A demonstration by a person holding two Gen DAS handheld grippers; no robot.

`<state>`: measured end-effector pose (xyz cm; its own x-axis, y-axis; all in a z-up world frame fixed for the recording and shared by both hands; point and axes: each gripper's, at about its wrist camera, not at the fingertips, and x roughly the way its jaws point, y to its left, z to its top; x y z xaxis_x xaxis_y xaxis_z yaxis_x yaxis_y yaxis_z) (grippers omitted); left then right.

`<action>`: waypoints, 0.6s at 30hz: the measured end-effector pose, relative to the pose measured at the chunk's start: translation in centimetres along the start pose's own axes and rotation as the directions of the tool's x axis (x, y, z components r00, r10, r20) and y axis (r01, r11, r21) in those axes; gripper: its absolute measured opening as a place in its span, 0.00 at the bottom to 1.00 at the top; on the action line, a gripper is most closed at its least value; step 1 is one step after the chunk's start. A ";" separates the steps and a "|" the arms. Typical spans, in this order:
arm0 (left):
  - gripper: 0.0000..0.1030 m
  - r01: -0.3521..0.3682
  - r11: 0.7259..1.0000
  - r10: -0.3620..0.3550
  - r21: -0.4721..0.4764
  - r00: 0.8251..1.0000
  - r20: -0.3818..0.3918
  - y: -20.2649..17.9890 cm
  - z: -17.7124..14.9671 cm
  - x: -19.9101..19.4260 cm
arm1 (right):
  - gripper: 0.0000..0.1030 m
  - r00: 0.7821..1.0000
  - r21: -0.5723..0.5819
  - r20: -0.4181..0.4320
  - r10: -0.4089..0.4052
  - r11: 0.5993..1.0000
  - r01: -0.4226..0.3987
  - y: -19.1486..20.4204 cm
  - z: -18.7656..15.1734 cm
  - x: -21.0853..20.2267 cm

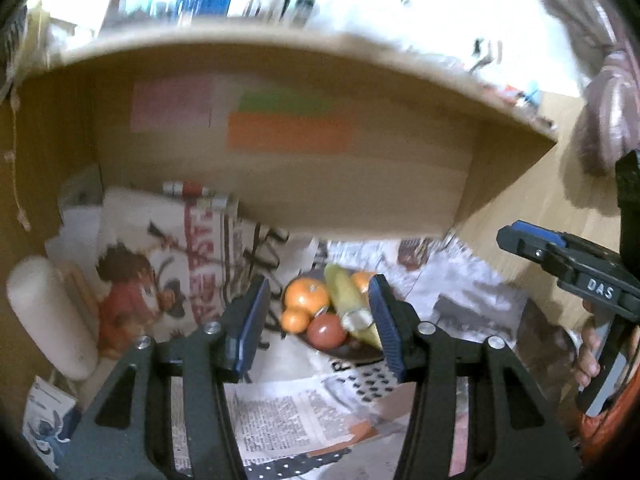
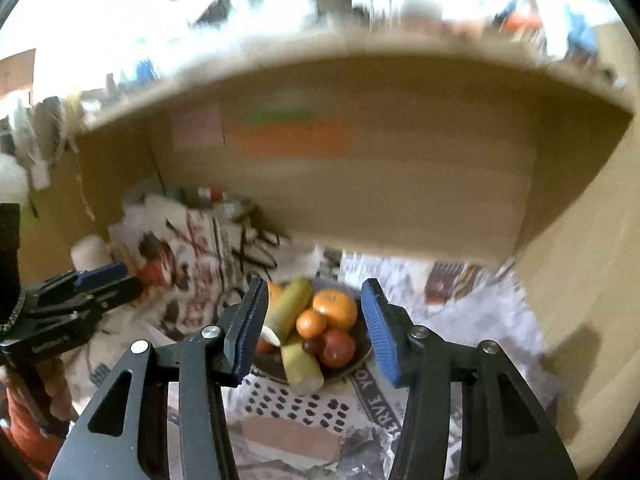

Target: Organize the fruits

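Observation:
A dark bowl (image 1: 352, 354) (image 2: 362, 354) sits on newspaper under a wooden shelf. It holds a large orange (image 1: 307, 294) (image 2: 336, 307), a small orange (image 1: 295, 319) (image 2: 310, 323), a red tomato (image 1: 326, 330) (image 2: 337, 347) and two corn cobs in husk (image 1: 349, 300) (image 2: 289, 307), (image 2: 301, 366). My left gripper (image 1: 318, 326) is open and empty, short of the bowl; it also shows in the right wrist view (image 2: 112, 280). My right gripper (image 2: 316, 328) is open and empty, short of the bowl; it also shows in the left wrist view (image 1: 532, 242).
A low wooden shelf board (image 1: 320, 168) (image 2: 360, 184) hangs over the bowl. A printed cloth bag (image 1: 168, 264) (image 2: 192, 264) and a white cylinder (image 1: 52, 316) stand at the left. A wooden side wall (image 2: 580, 280) is at the right. Newspaper (image 1: 288, 416) covers the floor.

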<state>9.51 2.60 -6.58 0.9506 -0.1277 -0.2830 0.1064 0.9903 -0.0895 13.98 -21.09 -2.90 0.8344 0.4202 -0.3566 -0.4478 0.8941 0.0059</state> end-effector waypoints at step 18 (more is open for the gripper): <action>0.90 -0.021 0.998 0.006 0.067 0.976 0.219 -5.3 0.3 -11.1 | 0.78 0.969 0.014 0.247 -0.008 1.000 0.005 3.5 -1.4 -10.8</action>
<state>-1.54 -1.18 -2.70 0.9920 -0.1070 -0.0672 0.1059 0.9942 -0.0195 2.95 -22.75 -0.38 0.8916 0.4380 -0.1153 -0.4391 0.8983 0.0168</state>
